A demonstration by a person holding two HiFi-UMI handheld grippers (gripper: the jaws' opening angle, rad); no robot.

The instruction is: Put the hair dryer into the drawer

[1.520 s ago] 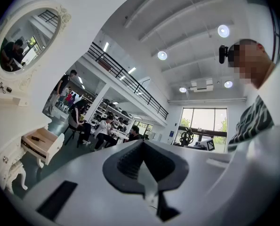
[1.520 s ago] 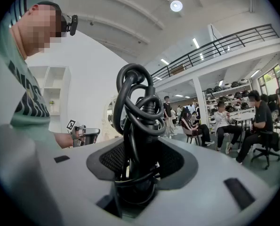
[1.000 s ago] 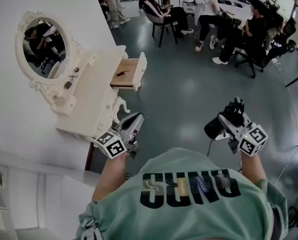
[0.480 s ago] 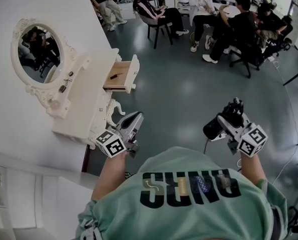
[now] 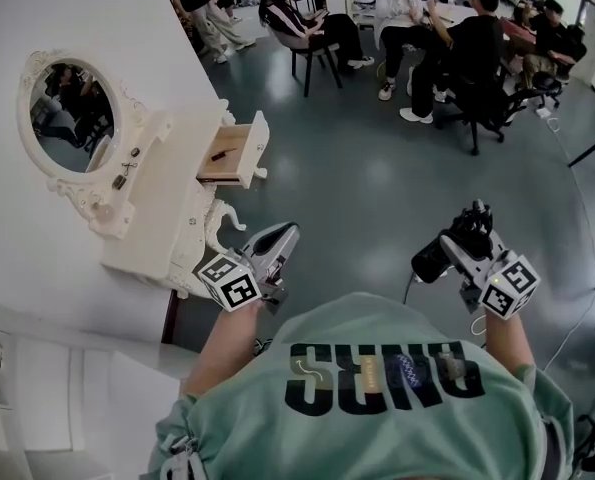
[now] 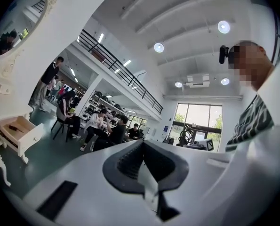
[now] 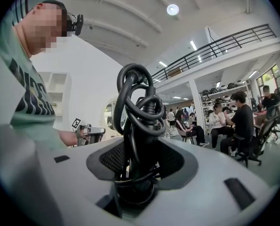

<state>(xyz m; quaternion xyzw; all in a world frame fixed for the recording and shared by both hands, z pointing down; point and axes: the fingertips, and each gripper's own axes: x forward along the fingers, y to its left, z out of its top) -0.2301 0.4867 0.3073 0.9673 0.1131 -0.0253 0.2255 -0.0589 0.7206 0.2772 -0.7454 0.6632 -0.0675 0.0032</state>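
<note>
Several people [image 5: 417, 28] sit beyond open drawer [image 5: 229, 156]; right hand-held gripper [image 5: 467, 233] grasps hair dryer [image 5: 430, 260], left one [image 5: 288, 235] seemingly clenched.

hair dryer [image 5: 432, 259] clamped in right gripper [image 5: 473, 226], left gripper [image 5: 287, 238] bare; drawer [image 5: 227, 155] open on white dresser [image 5: 169, 190], well apart.
</note>
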